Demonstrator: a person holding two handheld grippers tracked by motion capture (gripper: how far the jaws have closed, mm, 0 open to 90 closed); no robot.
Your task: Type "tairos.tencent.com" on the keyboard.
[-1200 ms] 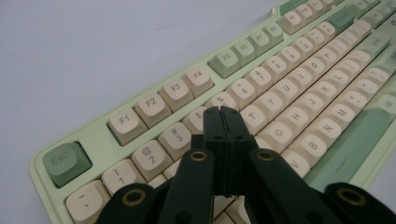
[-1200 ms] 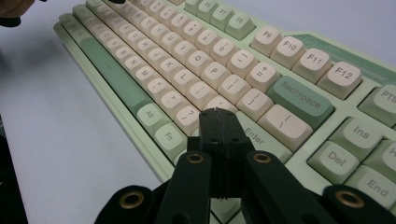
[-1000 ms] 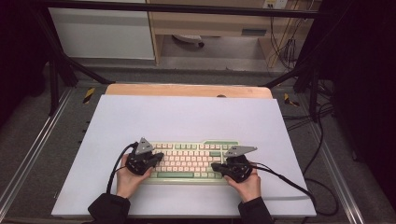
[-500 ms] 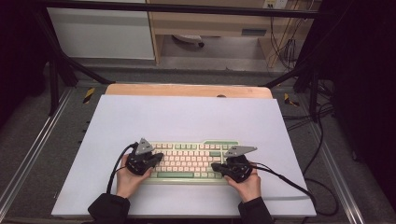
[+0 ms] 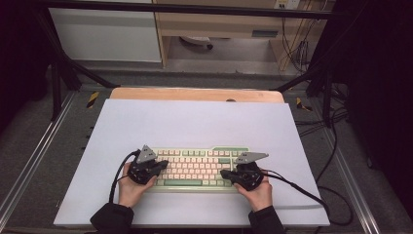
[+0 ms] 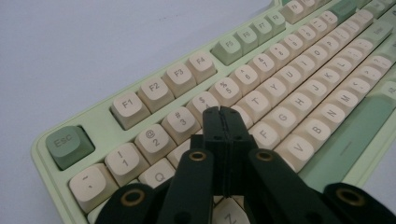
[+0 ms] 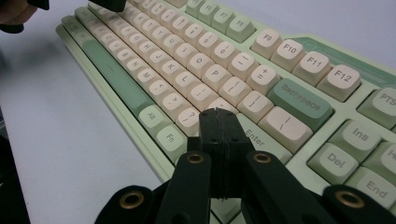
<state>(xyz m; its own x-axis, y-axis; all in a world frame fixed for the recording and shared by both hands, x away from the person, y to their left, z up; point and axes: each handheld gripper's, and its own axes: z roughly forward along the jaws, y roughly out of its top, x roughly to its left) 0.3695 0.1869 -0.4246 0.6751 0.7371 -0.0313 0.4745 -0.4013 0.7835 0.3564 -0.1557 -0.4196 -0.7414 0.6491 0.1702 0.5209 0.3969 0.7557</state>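
Note:
A pale green keyboard (image 5: 195,168) with cream and green keycaps lies near the front of the white mat. My left gripper (image 5: 163,165) rests over its left end, jaws pressed together with nothing between them; in the left gripper view my left gripper (image 6: 220,111) points over the letter keys near the number row of the keyboard (image 6: 280,70). My right gripper (image 5: 225,173) sits over the keyboard's right part, also shut and empty. In the right gripper view my right gripper (image 7: 217,113) hovers just before the Enter key (image 7: 256,136) of the keyboard (image 7: 187,56).
The white mat (image 5: 195,122) covers a wooden tabletop (image 5: 195,94). Black cables (image 5: 302,187) trail from the right gripper across the mat's right front. Metal frame rails (image 5: 29,161) run along both sides. A cabinet (image 5: 104,34) stands behind the table.

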